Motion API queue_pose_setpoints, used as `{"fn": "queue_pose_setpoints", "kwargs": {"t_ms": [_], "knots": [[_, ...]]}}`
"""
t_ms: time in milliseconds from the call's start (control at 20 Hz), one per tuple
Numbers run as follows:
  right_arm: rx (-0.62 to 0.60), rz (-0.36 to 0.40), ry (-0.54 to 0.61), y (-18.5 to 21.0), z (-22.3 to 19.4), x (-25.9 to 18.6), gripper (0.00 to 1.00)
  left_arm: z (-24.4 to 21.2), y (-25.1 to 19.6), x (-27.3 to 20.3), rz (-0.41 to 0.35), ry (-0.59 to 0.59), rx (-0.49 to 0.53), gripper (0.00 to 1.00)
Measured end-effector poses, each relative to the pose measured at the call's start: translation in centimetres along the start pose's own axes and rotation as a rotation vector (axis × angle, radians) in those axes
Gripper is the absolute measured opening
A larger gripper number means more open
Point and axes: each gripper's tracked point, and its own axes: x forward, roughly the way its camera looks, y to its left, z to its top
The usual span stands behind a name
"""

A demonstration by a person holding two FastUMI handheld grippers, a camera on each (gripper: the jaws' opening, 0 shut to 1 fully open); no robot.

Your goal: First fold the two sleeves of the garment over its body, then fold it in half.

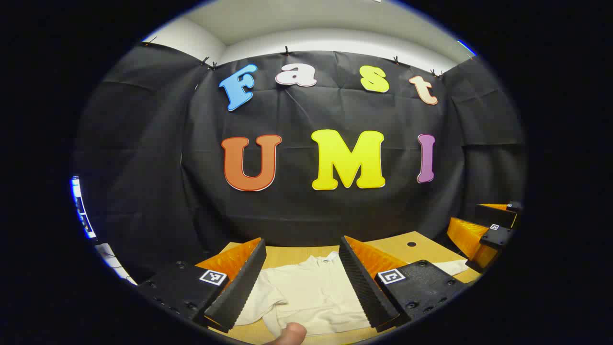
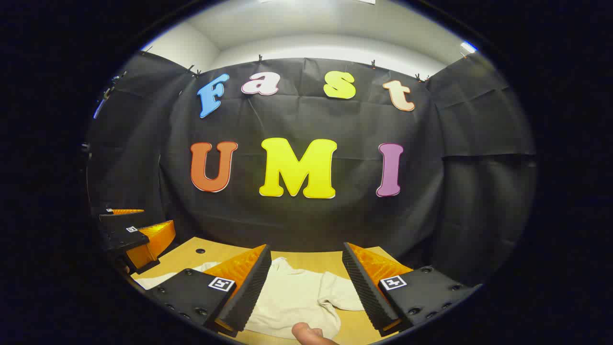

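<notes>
**Shirt flat, both grippers above it**

The shirt [image 1: 311, 292] lies spread on the table [image 1: 397, 242], collar toward the wall, sleeves out to the sides, unfolded. Left gripper [image 1: 301, 282] and right gripper [image 2: 306, 287] hover with jaws apart, gripping nothing. Both sleeve folds and the half fold remain.

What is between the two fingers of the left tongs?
In the left gripper view, the cream garment lying on the wooden table shows between them; nothing is gripped.

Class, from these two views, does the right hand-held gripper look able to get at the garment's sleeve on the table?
Probably yes. The right hand-held gripper hangs open above the garment, whose sleeve lies between its fingers' lines with nothing on it.
</notes>
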Motion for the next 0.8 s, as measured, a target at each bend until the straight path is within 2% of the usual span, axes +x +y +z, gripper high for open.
{"fn": "queue_pose_setpoints", "kwargs": {"t_ms": [400,800], "knots": [[0.038,-0.005,0.020,-1.8,-0.4,2.3,0.93,-0.1,-1.5,1.2,0.012,-0.001,-0.007,0.98],[0.021,0.007,0.041,-1.6,-1.6,3.5,0.94,-0.9,-1.6,1.5,0.017,0.028,-0.005,0.98]]}}
